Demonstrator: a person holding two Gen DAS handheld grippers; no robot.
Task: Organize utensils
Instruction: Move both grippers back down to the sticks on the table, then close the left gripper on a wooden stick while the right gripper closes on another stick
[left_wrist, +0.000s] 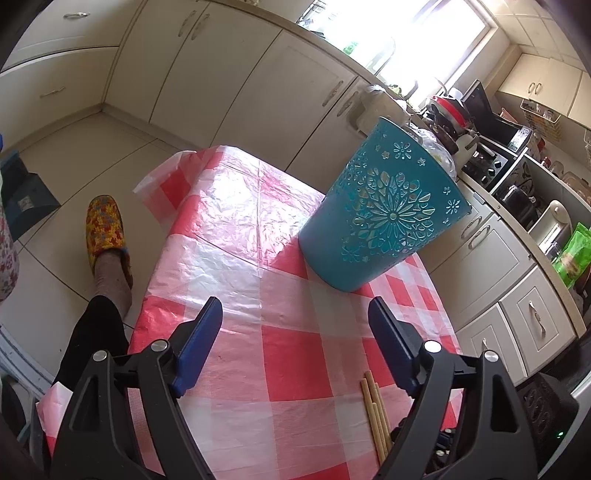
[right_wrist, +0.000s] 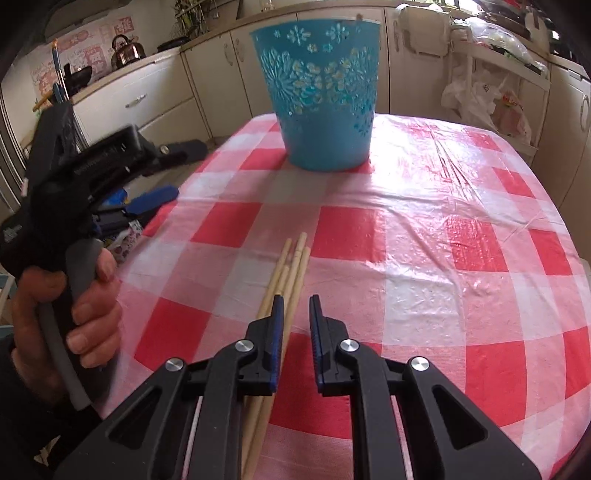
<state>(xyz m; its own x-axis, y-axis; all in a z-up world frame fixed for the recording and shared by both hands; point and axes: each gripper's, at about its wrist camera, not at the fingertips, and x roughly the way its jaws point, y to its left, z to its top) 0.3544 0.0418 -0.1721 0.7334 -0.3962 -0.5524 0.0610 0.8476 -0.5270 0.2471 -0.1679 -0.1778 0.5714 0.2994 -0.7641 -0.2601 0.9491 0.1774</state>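
- The left gripper is held over the near part of the bench, its jaws spread wide with nothing between them; in the right wrist view it shows at the far left, gripped by a hand.
- The chopsticks, a small bundle of pale wooden sticks, lie flat on the checked plastic cloth, tips pointing toward the far side. In the left wrist view only their ends are seen, just beside that gripper's right finger.
- The right gripper is lowered close over the bundle. Its jaws stand nearly together, a narrow gap left between them, and nothing is clamped; the sticks pass beside and under the left finger, not through the gap.
- The teal perforated bin stands upright on the far side of the bench, well apart from the sticks (it is judged to be where they belong).
- The step in hand is judged to be the pick-up of the sticks. To be done well, the jaws should be opened wider, shifted left until the whole bundle is straddled, and brought down to the cloth before closing.
- A grip near the middle of the bundle is advised, so no stick is left behind and the ends do not droop.
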